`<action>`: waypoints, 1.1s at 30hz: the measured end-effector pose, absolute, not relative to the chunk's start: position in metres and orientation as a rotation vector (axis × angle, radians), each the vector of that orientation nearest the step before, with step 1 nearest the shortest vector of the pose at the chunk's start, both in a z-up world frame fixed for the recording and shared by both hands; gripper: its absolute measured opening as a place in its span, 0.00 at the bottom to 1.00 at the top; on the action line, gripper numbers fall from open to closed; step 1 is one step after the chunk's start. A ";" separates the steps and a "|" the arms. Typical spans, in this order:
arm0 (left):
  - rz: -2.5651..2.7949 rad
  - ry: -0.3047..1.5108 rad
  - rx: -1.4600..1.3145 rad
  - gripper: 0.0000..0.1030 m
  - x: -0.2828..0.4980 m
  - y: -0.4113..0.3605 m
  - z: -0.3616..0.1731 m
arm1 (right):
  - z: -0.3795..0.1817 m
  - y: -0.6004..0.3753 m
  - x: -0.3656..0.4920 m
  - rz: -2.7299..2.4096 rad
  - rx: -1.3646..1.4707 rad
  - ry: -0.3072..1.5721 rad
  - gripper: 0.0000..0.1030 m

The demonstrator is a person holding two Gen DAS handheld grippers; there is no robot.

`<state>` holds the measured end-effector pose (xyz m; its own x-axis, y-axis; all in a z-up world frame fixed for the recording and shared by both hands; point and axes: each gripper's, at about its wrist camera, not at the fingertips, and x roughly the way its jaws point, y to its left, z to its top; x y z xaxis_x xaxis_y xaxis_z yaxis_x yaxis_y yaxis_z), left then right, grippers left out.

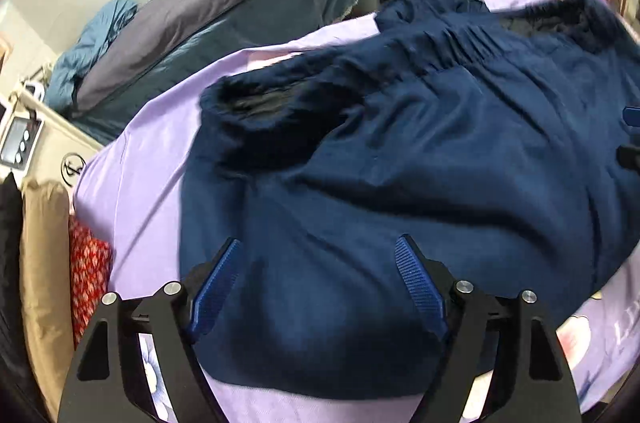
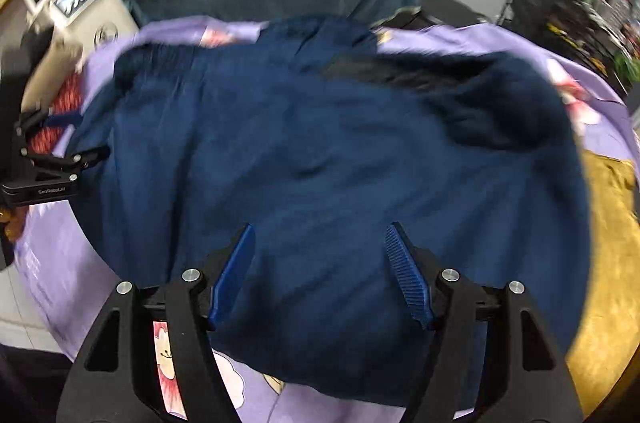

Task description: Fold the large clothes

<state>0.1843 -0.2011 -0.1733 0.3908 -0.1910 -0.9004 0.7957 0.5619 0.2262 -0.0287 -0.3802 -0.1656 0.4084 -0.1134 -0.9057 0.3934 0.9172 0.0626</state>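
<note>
Navy garment (image 1: 420,151) lies spread and rumpled on a lilac floral sheet (image 1: 132,183), dark fuzzy cuffs or trim showing at its far edge; both views are motion-blurred. Left hand-held gripper (image 1: 318,255) hangs over the near part of the cloth, jaws apart, nothing between the blue pads, no fabric caught. Right hand-held gripper (image 2: 320,243) is the same: jaws apart over the navy cloth, empty. Risks, as judgement: the cloth is bunched along the far edge, so a pinch from here may catch two layers or only a wrinkle, and the fold would come out crooked. The garment's near hem sits close to the sheet's edge; a careless drag could pull it off the bed or ruck up the sheet with it. A pinch driven too deep could take the sheet along with the cloth. The two grippers work close together, and the left one shows at the left edge of the right view, so a crossing move could knock them together. Writing: the left gripper body in the right view reads "GenRobot.AI" (image 2: 51,191), small and soft. On the sheet at lower right of the left view, pale letters (image 1: 624,327) start with "L"; the rest is unreadable. A round logo (image 1: 73,168) on the beige cabinet at left is illegible.
</note>
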 end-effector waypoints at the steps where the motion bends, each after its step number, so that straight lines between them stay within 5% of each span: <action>1: -0.702 0.972 0.725 0.73 0.189 -0.210 -0.175 | -0.174 -0.381 -0.020 -0.341 0.268 1.127 0.66; 10: -0.677 1.076 0.760 0.76 0.266 -0.288 -0.203 | -0.191 -0.466 0.025 -0.525 0.276 1.174 0.67; 17: -0.623 1.226 0.656 0.95 0.297 -0.294 -0.233 | -0.222 -0.485 0.036 -0.576 0.337 1.209 0.70; 26: -0.637 1.206 0.651 0.94 0.292 -0.289 -0.223 | -0.229 -0.482 0.050 -0.612 0.292 1.255 0.75; 33: -0.725 1.153 0.556 0.94 0.264 -0.241 -0.174 | -0.166 -0.463 0.012 -0.523 0.279 1.130 0.75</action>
